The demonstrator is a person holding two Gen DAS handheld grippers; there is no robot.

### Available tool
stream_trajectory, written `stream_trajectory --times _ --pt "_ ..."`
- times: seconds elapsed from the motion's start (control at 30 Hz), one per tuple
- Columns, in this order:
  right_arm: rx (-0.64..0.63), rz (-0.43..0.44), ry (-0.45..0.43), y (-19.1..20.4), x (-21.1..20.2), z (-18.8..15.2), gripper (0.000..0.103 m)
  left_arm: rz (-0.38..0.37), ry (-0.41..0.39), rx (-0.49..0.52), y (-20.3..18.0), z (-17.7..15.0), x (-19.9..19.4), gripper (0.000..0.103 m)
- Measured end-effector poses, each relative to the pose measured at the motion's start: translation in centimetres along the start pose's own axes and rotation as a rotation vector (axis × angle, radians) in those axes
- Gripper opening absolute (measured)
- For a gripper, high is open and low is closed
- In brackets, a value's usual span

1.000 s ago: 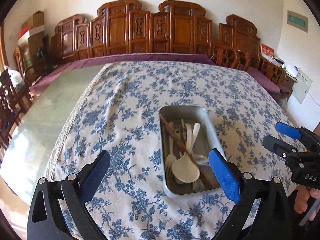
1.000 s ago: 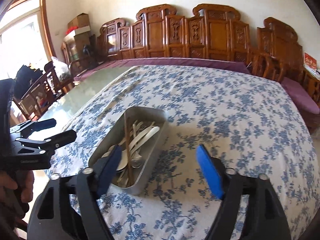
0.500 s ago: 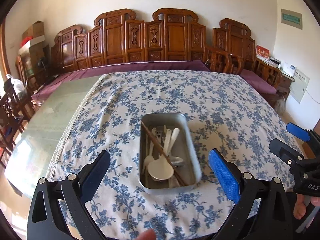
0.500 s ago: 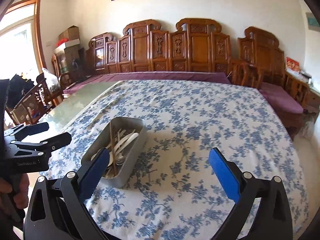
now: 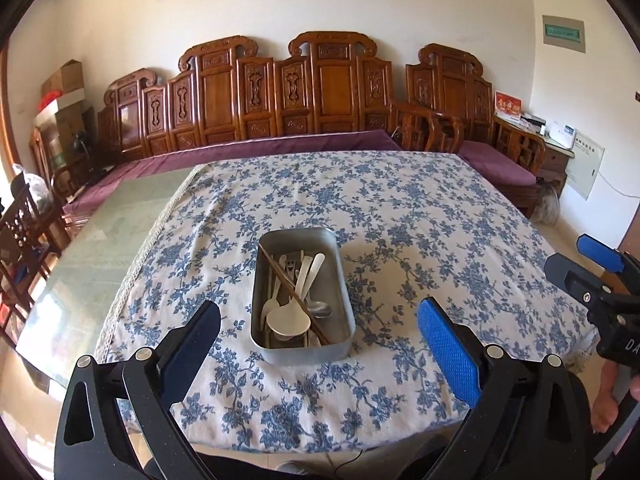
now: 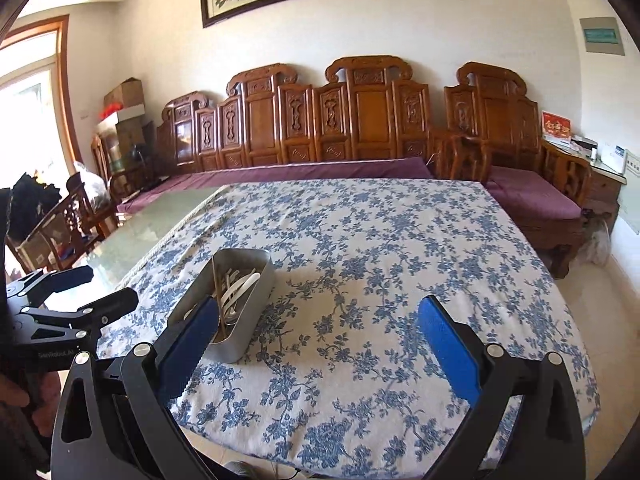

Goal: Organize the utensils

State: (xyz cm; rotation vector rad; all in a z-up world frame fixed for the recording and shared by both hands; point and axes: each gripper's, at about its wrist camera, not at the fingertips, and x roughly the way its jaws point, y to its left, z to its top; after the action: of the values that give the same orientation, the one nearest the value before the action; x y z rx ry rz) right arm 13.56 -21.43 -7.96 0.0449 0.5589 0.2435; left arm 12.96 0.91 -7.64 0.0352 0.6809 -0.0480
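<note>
A metal tray (image 5: 343, 312) stands on the blue floral tablecloth (image 5: 420, 240). It holds white plastic spoons (image 5: 289, 322), forks, a metal spoon (image 5: 320, 309) and brown chopsticks (image 5: 296, 298) lying across them. My left gripper (image 5: 318, 340) is open and empty, held back above the table's near edge in front of the tray. My right gripper (image 6: 316, 340) is open and empty, to the right of the tray (image 6: 256, 322) and also held back. Each gripper shows at the side of the other's view.
The cloth leaves bare glass tabletop (image 5: 80, 264) at the left. Carved wooden benches (image 5: 328, 92) with purple cushions line the far wall. Chairs (image 6: 60, 232) stand at the far left. The table's near edge (image 5: 320, 446) lies just below my grippers.
Both grippers have pulled back and up from the tray, which now looks smaller and farther off. The right gripper has opened wider. The tray's contents have not moved.
</note>
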Motion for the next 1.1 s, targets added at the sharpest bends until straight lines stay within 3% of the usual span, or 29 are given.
stream_trajectory --times 0.53,0.77,1.1 --pt "-0.015 -0.005 -0.178 1.1 -9.4 3.2 0.100 -0.001 -0.145 0.004 -1.9 2.3 -9.7 0.095" --pt "-0.028 -0.020 -0.217 1.6 -11.2 3.8 0.100 0.007 -0.196 -0.009 -2.0 2.6 -11.6 0.095" --pt "-0.026 -0.021 -0.216 1.5 -11.2 3.9 0.100 0.003 -0.208 -0.030 -1.8 2.4 -11.8 0.095"
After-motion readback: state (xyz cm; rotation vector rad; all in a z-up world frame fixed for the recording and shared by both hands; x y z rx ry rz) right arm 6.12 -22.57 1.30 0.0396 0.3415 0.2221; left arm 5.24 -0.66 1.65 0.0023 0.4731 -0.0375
